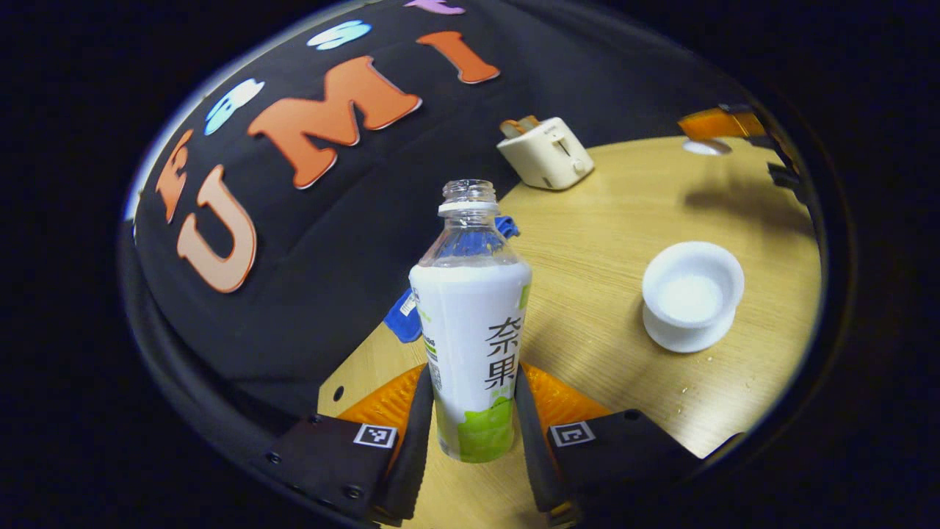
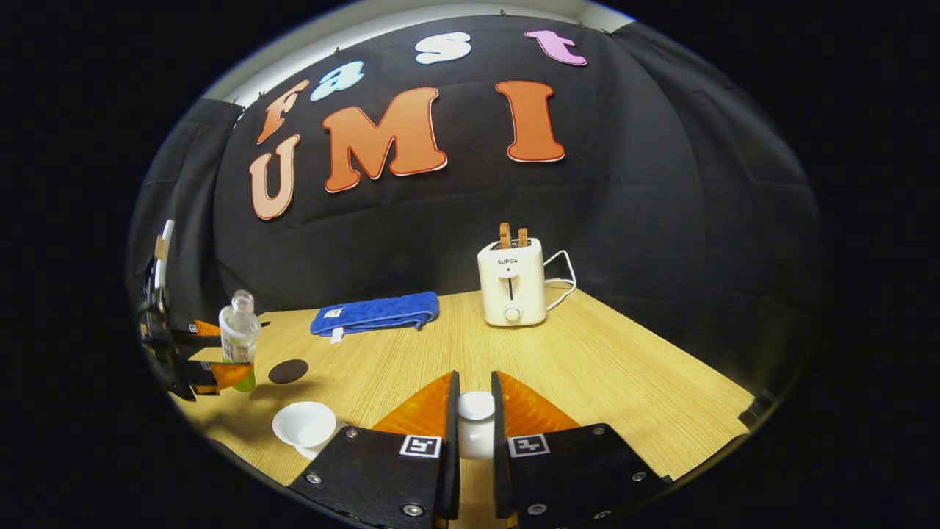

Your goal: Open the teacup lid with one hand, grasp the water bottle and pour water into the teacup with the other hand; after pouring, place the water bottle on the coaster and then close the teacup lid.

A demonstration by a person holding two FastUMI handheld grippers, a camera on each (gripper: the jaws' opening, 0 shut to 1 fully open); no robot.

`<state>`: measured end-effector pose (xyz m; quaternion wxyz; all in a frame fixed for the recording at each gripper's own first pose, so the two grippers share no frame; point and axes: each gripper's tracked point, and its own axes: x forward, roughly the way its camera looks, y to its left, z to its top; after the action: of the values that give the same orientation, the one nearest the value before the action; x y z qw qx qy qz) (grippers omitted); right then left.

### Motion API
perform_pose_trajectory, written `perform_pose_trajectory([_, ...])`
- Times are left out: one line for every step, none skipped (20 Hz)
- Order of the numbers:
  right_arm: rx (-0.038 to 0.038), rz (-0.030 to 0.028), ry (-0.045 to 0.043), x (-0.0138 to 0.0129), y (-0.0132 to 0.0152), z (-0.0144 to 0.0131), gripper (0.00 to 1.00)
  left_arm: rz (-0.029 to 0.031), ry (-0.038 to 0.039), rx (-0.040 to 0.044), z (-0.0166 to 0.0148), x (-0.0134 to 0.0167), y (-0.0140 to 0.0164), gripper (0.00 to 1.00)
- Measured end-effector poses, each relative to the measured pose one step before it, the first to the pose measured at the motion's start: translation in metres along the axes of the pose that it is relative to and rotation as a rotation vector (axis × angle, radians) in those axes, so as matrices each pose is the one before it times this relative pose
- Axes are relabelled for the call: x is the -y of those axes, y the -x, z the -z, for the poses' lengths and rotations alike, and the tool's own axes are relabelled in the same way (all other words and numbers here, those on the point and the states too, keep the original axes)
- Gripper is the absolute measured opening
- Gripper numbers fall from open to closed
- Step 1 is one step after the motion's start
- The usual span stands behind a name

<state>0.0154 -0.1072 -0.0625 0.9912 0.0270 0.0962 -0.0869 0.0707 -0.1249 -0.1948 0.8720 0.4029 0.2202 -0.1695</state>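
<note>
Between my left gripper [image 1: 470, 411] fingers, water bottle [image 1: 470, 323] clenched, uncapped, upright; teacup [image 1: 690, 294] open at three o'clock. Right gripper [image 2: 474, 430] pinches lid [image 2: 476, 405]. Next, I reckon: tilt over cup, pour.

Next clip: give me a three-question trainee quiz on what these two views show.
1. True or false: the teacup is uncovered.
2. What does the left claw hold? A) towel B) water bottle C) toaster
3. Fill in: the right claw grips the white ____.

Key: 1 true. 2 B, the water bottle, uncapped and upright. 3 lid, away from the teacup; the dark coaster is bare.
</note>
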Motion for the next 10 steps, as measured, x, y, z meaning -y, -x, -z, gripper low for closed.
perform_pose_trajectory([-0.00200,-0.00011,0.00193,-0.00065,0.00075,0.00101,0.19,0.00117,0.07555,0.01024,-0.00429,-0.00016,0.00154,0.61])
perform_pose_trajectory([-0.00055,-0.00037,0.00276,-0.00081,-0.00042,0.00009,0.19,-0.00203,0.06700,0.01164,-0.00477,-0.00086,0.00203,0.58])
perform_pose_trajectory([-0.00102,-0.00151,0.00227,-0.00041,-0.00060,0.00028,0.19,-0.01016,0.06132,0.01786,-0.00383,-0.00068,-0.00141,0.58])
perform_pose_trajectory([-0.00115,-0.00257,0.00193,-0.00167,0.00005,0.00038,0.19,-0.01008,0.05042,0.01532,-0.00431,-0.00036,-0.00211,0.58])
perform_pose_trajectory([-0.00188,-0.00213,0.00136,-0.00110,-0.00049,0.00049,0.19,-0.01557,0.04049,0.01472,-0.00383,-0.00150,0.00080,0.58])
perform_pose_trajectory([-0.00248,-0.00113,0.00231,-0.00038,-0.00060,0.00138,0.19,-0.01973,0.03808,0.01399,-0.00305,-0.00204,-0.00103,0.61])
perform_pose_trajectory([-0.00284,-0.00121,0.00106,-0.00054,-0.00059,0.00095,0.19,-0.01316,0.03524,0.01400,-0.00350,0.00021,-0.00172,0.61])
perform_pose_trajectory([-0.00333,-0.00035,-0.00078,-0.00029,-0.00059,0.00117,0.19,-0.00352,0.02979,0.01298,-0.00470,0.00109,-0.00018,0.58])
perform_pose_trajectory([-0.00163,0.00044,-0.00209,0.00060,-0.00054,-0.00007,0.19,0.00190,0.02707,0.00559,-0.00186,0.00144,0.00032,0.59])
perform_pose_trajectory([-0.00088,0.00114,-0.00005,-0.00006,-0.00081,0.00084,0.19,0.00552,0.02840,0.00626,-0.00111,0.00110,0.00033,0.61])
